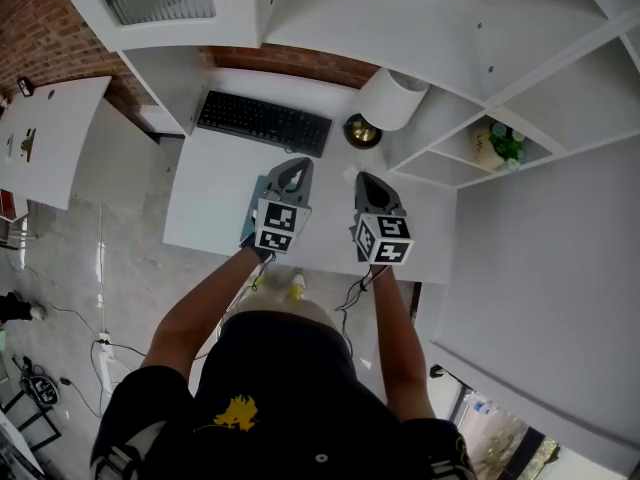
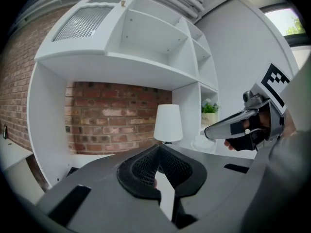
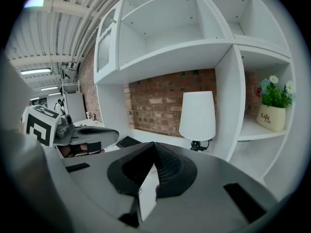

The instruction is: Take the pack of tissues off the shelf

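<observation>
Hovering over the white desk (image 1: 205,203), both tools side by side, short of the shelves (image 3: 184,47). Left gripper (image 2: 158,149): jaws pressed together, nothing between them. Right gripper (image 3: 153,147): same story, jaws fully closed, empty. No contact with anything yet.

Hunting for the pack of tissues now, and not plainly in sight. Could be the pale, soft-looking lump (image 2: 201,142) low down, just right of the lamp (image 2: 167,123) and below the potted plant (image 2: 210,108); too blurred to swear to it. Not showing in the right gripper view.

Assuming a usual wrapped pack: probably very light, soft and squashy, with a slick film skin. No real risk of breakage, only of crushing it or letting it slide out. Best taken around the middle, pads flat on the 2 broad faces, with a gentle squeeze. Needs at least 1 pair of jaws opened first, wide enough to straddle it. Worth minding the lamp and the plant close by on the way in.
</observation>
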Demonstrator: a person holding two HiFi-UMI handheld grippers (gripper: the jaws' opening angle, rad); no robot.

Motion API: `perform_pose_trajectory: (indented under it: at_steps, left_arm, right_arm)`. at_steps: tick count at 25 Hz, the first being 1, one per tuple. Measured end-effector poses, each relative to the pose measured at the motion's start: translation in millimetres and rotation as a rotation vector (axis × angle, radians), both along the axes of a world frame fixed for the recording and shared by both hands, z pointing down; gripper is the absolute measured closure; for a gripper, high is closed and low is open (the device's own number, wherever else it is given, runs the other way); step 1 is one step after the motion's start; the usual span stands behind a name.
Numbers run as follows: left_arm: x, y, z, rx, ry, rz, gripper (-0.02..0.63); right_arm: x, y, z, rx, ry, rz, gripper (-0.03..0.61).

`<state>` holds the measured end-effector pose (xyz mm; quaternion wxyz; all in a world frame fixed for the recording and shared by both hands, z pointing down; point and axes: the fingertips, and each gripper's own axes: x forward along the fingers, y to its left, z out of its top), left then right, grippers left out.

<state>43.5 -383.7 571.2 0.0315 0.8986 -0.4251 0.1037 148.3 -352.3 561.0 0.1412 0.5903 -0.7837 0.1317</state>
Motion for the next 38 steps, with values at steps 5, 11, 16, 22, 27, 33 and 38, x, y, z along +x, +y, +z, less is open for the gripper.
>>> perform_pose_trajectory:
  at_steps: [5, 11, 16, 22, 27, 33, 38]
  left_arm:
    - [-1, 5, 35, -0.044, -0.013, -0.013, 0.6]
    - [4, 5, 83, -0.099, -0.047, -0.03, 0.6]
    - [1, 10, 125, -0.159, -0.068, -0.043, 0.6]
    - [3, 21, 162, -0.213, -0.086, -0.04, 0.6]
    - [3, 31, 183, -0.248, -0.094, -0.037, 0.6]
    - [4, 42, 192, -0.27, -0.103, -0.031, 0.6]
    - [3, 53, 192, -0.282, -0.102, -0.028, 0.6]
  right_arm:
    - [-7, 6, 35, -0.032, -0.011, -0.014, 0.572]
    - [-12, 7, 87, -0.095, -0.003, -0.047, 0.572]
    - [-19, 12, 132, -0.15, -0.003, -0.067, 0.572]
    - [-27, 22, 171, -0.2, -0.01, -0.085, 0.572]
    - [-30, 36, 195, -0.232, -0.021, -0.093, 0.572]
    - [-36, 47, 201, -0.232, -0.044, -0.103, 0.572]
    - [-41, 63, 205, -0.261, -0.048, -0.102, 0.571]
